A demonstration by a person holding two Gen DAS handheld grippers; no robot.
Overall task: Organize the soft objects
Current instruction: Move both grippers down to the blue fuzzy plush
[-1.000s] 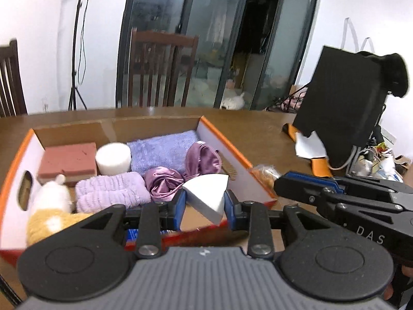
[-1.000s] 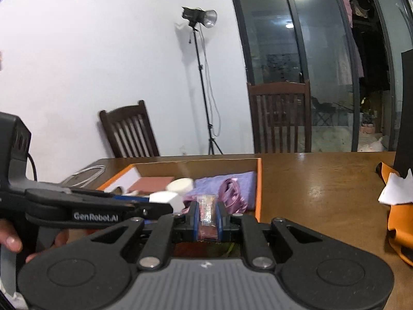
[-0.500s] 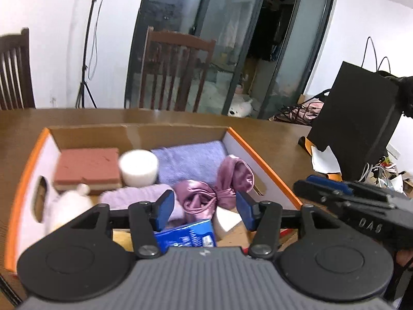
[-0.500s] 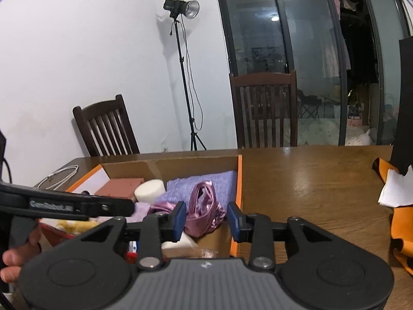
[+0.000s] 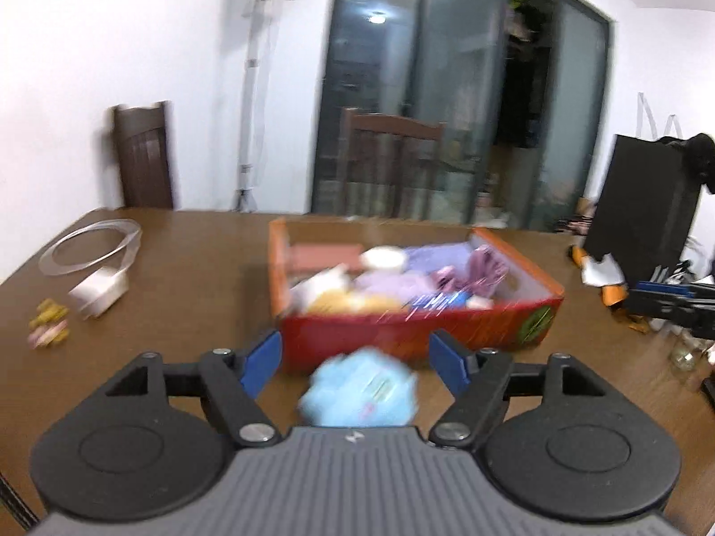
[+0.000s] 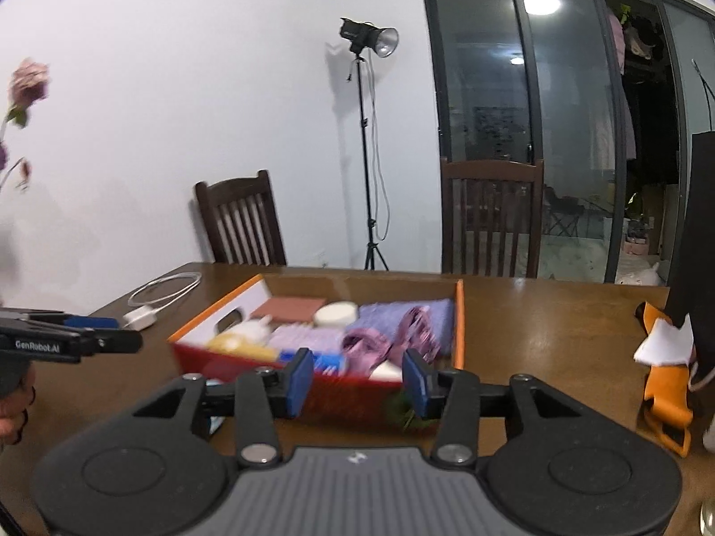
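Orange box (image 6: 458, 312) holds soft items; blue puff (image 5: 359, 395) before it, left view only. Left gripper (image 5: 355, 357) and right gripper (image 6: 355, 377) opening, empty.

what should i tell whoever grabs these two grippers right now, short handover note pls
Left gripper: fingers opening, nothing held; a fluffy light blue item lies on the table just below them, outside the box.
Right gripper: fingers opening, nothing between them.
Box: orange cardboard, already holds the pink sponge, white round sponge, purple towel and satin scrunchies.
Left to do: the blue item, plus small yellow and pink pieces at the table's left edge.
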